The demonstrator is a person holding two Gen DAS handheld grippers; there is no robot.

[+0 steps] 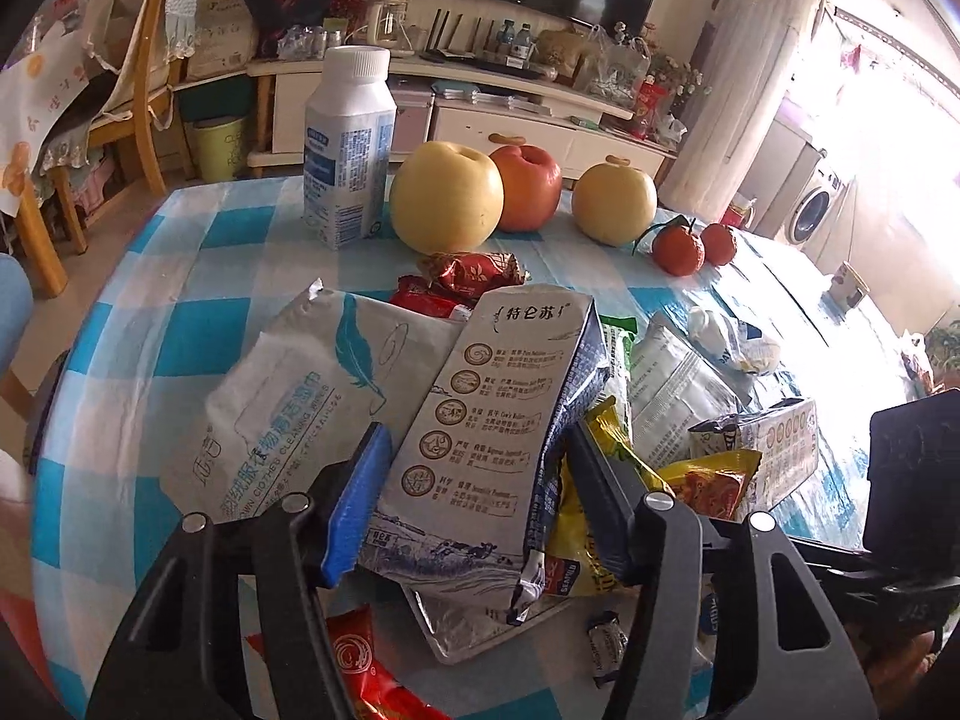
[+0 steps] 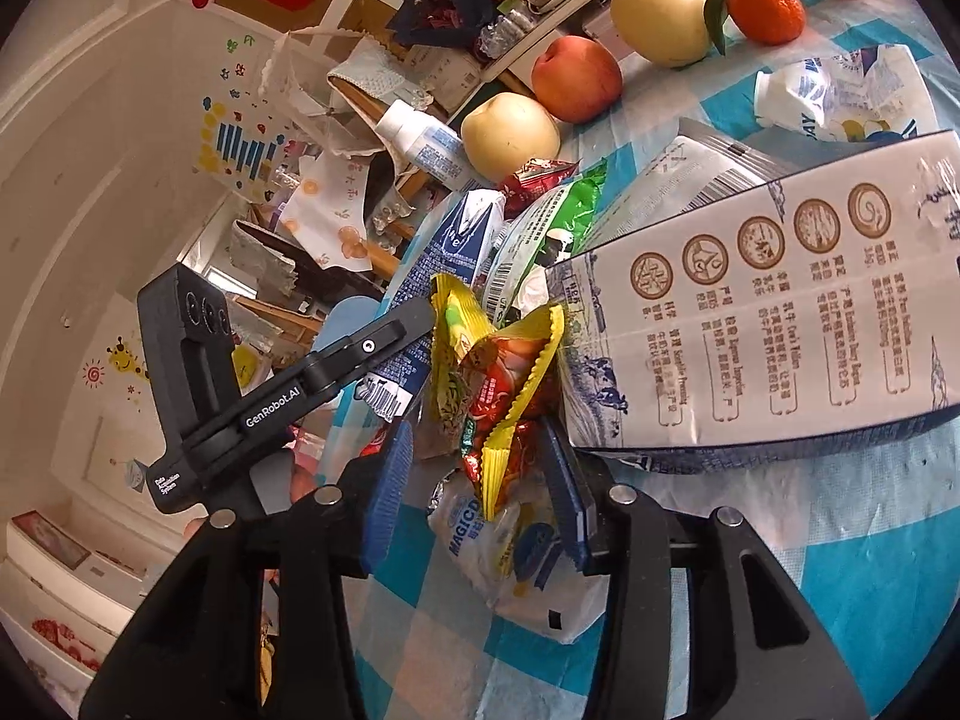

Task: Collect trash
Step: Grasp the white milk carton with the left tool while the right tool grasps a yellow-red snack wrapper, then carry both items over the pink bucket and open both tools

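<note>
A pile of trash lies on the blue-checked tablecloth. My left gripper is shut on a flattened milk carton, its blue pad and dark finger pressing the carton's two sides. A white wipes packet lies to its left and a yellow snack wrapper to its right. In the right wrist view, my right gripper straddles the yellow-red snack wrapper; its jaws stand apart beside it. A second milk carton lies to the right, and a white Magic bag lies below.
Two yellow pears, a red apple, two tangerines and a white bottle stand at the table's far side. A paper cup stands far right. A wooden chair is beyond the left edge.
</note>
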